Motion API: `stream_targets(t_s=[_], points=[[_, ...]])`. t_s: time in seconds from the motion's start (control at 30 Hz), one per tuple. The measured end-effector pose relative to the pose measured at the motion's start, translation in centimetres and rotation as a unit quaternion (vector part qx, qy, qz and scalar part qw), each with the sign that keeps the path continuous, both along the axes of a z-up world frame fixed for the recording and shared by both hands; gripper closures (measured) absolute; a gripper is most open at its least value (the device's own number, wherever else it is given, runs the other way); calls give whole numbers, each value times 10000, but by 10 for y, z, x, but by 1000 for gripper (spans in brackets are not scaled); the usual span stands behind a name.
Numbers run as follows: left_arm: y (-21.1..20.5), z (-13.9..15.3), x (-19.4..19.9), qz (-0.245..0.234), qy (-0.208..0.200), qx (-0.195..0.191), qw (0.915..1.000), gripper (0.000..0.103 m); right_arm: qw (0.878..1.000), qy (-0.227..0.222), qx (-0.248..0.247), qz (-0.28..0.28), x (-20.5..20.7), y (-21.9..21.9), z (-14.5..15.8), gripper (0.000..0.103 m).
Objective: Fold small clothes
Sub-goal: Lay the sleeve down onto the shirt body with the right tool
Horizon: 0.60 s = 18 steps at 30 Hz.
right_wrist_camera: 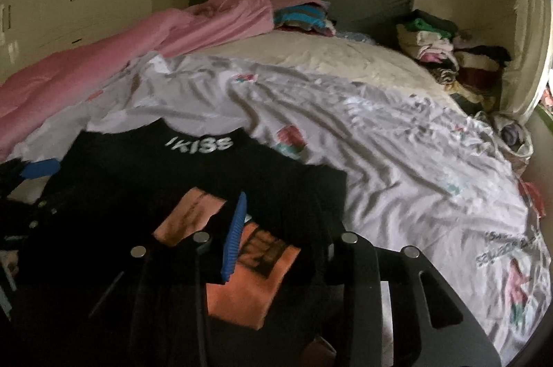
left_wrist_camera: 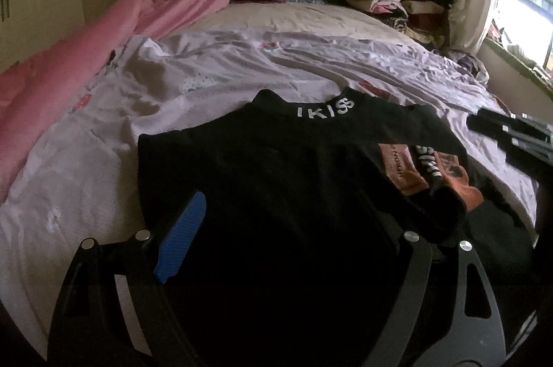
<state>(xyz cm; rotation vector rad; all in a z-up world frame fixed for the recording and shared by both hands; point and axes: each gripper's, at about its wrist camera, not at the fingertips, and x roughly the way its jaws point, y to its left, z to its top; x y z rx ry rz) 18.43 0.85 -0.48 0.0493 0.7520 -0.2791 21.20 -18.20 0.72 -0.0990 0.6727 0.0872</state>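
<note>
A small black top with white "IKISS" letters on its collar lies flat on the pale sheet, collar pointing away from me. Its right side is folded inward, showing an orange printed panel. My left gripper is open over the top's near hem; only its left blue pad shows, the right finger is lost against the black cloth. In the right wrist view the top lies at lower left with the orange panel. My right gripper is open above that folded part, one blue pad showing.
A wrinkled white printed sheet covers the bed. A pink blanket runs along the left. Stacks of folded clothes sit by the grey headboard at back right. The right gripper's body shows at right. Cupboards stand on the left wall.
</note>
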Motion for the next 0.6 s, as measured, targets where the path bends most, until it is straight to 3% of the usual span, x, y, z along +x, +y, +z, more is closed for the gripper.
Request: stream_targets(t_s=[0.4,0.6], points=[[7,-25,8,-7,797,-13,9968,25,9941,590,343,847,-18,54,-17,64],[9,-27,6,-1,816,2,9967,25,9927,682,331,938,-18,63,-23,62]])
